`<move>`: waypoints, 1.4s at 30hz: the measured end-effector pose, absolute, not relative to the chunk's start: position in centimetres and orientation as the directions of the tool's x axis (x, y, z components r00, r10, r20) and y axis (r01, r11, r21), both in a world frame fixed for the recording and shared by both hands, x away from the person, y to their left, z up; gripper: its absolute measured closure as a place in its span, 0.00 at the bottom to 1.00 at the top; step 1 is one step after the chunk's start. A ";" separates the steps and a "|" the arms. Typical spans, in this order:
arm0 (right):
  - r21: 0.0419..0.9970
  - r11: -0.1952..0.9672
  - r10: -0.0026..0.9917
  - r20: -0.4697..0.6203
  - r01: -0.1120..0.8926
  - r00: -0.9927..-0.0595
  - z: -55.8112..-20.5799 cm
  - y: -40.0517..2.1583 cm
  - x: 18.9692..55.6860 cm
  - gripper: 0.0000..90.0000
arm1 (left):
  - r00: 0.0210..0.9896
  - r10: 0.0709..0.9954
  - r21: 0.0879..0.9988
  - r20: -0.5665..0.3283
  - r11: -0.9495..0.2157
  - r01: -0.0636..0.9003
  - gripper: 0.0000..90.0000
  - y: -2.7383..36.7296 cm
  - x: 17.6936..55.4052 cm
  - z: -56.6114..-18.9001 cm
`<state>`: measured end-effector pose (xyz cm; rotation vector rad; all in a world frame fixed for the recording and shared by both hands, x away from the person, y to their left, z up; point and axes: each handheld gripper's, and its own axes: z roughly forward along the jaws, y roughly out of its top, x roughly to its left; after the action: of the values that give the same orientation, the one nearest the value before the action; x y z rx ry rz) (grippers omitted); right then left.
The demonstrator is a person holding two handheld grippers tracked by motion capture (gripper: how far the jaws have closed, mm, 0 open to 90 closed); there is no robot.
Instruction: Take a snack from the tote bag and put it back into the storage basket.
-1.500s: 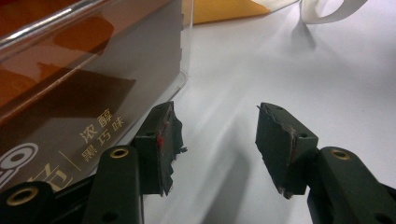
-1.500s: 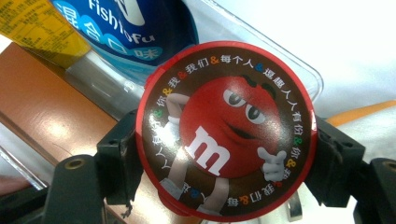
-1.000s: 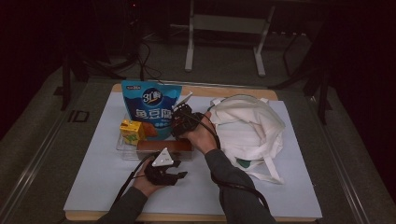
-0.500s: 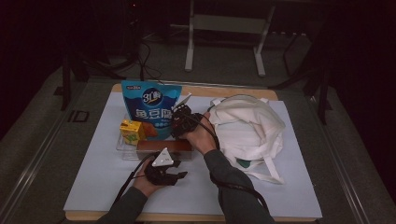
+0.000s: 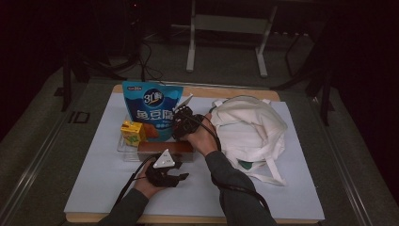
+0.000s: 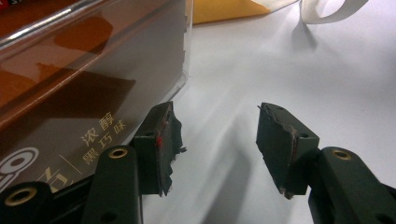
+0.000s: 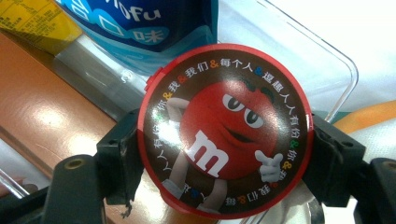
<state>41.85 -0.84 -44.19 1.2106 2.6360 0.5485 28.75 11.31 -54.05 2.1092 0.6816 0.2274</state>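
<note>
My right gripper [image 7: 224, 140] is shut on a round red candy tin [image 7: 224, 128] with a red cartoon character on its lid, one jaw on each side of the rim. It holds the tin over the clear plastic tray [image 7: 327, 60], just in front of the blue snack bag [image 7: 154, 23]. In the high view the right gripper [image 5: 184, 122] sits between the blue snack bag [image 5: 151, 110] and the white tote bag [image 5: 251, 129]. My left gripper [image 6: 215, 119] stands open over the white mat, nothing between its fingers, right beside the tray's clear wall [image 6: 93, 84]. The left gripper [image 5: 165, 170] lies near the front.
In the tray [image 5: 123, 151] are a yellow carton [image 5: 132, 132] and a long brown box [image 5: 164, 148]. The tote bag's straps [image 5: 270, 172] trail toward the front right. The white mat [image 5: 94, 179] covers the wooden table; cables run from both grippers.
</note>
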 end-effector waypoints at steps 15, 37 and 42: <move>0.409 0.591 0.765 -0.009 0.696 -0.644 -44.3 -0.8 41.8 0.28 | 0.832 0.547 0.800 -0.086 -0.460 0.385 0.52 11.3 28.7 -54.1; 0.419 0.572 0.775 0.005 0.705 -0.632 -43.5 -1.4 41.9 0.29 | 0.833 0.547 0.798 -0.083 -0.464 0.384 0.52 11.3 28.8 -54.1; 0.426 0.571 0.772 0.012 0.702 -0.635 -43.3 -1.5 41.9 0.29 | 0.833 0.547 0.798 -0.084 -0.464 0.384 0.52 11.3 28.8 -54.1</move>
<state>41.92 -1.54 -43.28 1.2439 2.6254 0.5948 28.76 11.31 -54.05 2.1128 0.6797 0.2291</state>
